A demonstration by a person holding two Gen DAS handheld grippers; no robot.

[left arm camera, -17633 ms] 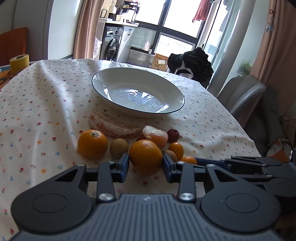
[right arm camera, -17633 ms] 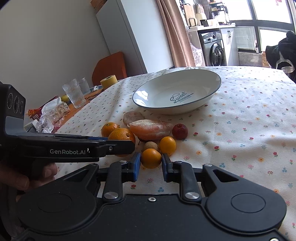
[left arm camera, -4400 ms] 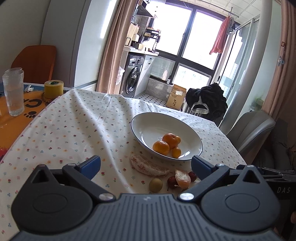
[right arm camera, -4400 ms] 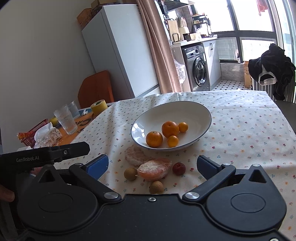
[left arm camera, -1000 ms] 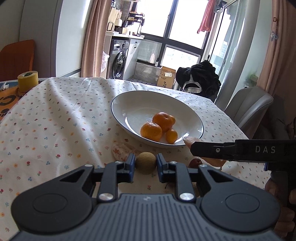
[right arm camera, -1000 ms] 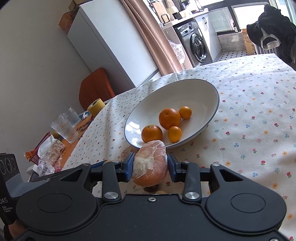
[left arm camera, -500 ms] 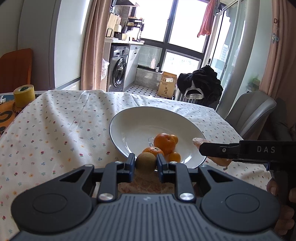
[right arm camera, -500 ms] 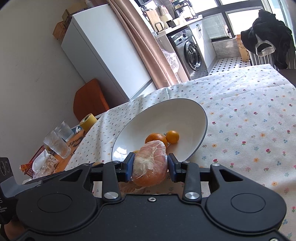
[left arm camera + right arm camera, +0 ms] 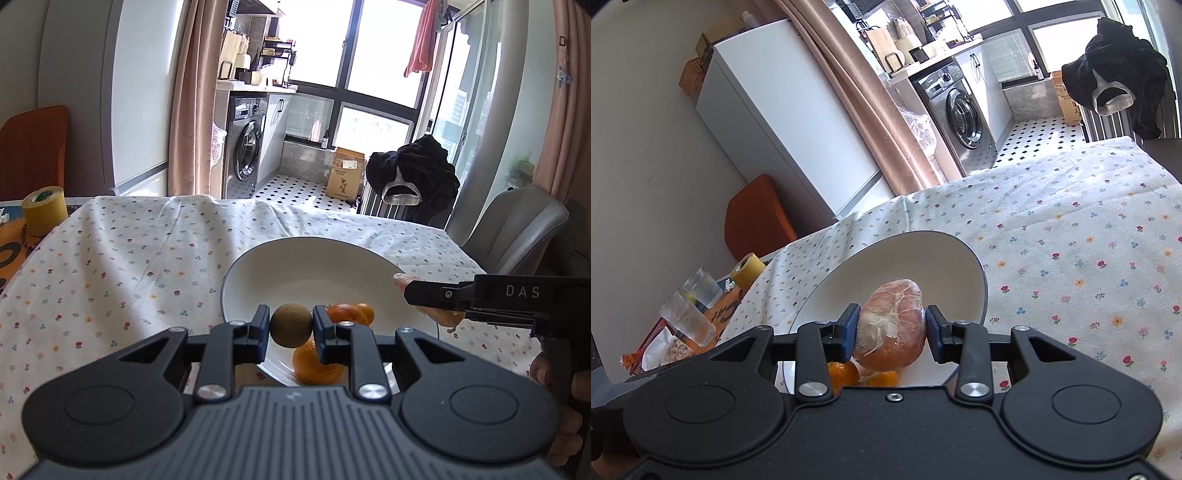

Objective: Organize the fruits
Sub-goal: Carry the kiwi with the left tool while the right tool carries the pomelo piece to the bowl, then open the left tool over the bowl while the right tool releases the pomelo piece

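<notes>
A small round brown-green fruit (image 9: 291, 325) is held above the near rim of the white bowl (image 9: 258, 266). A peeled orange-pink citrus chunk (image 9: 891, 325) with white pith hangs over the same bowl, where three oranges (image 9: 314, 363) lie together.

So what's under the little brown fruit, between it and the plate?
In the left wrist view, the little brown fruit sits clamped in the left hand-held gripper above the plate; an orange lies in the plate just below it.
</notes>
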